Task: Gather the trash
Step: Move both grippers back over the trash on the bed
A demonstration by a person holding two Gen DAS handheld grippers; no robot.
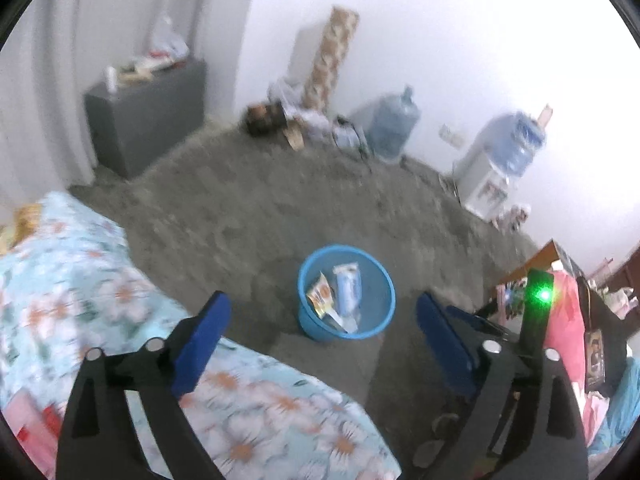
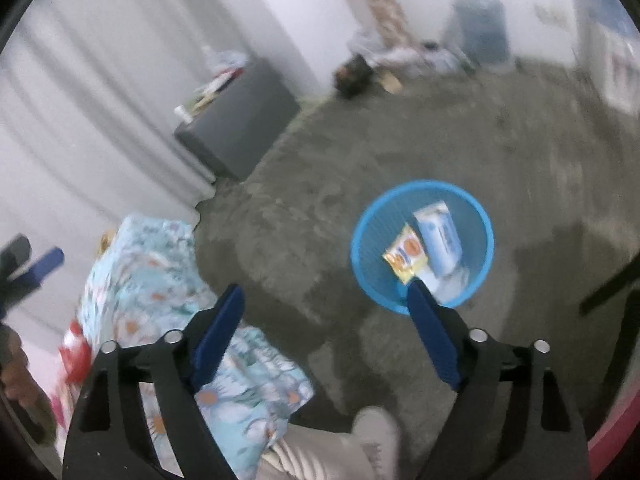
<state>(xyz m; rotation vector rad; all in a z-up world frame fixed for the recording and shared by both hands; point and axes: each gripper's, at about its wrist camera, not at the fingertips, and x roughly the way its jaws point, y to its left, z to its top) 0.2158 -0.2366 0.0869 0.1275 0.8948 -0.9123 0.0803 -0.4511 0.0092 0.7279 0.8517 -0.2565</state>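
Note:
A round blue basket (image 1: 310, 312) stands on the grey floor and holds a yellow-orange snack wrapper (image 1: 320, 296) and a white-and-blue packet (image 1: 347, 286). My left gripper (image 1: 324, 312) is open and empty, held above the bed edge and the basket. In the right wrist view the basket (image 2: 370, 276) shows at right with the wrapper (image 2: 406, 256) and the packet (image 2: 438, 236) inside. My right gripper (image 2: 326, 300) is open and empty, its right finger just over the basket's near rim. Both views are blurred.
A bed with a floral blue sheet (image 1: 100, 308) lies at the left, with something red (image 2: 74, 354) on it. A grey cabinet (image 1: 148, 120), water bottles (image 1: 394, 120), a dispenser (image 1: 492, 168) and clutter line the far wall. A person's leg and shoe (image 2: 376, 436) are below.

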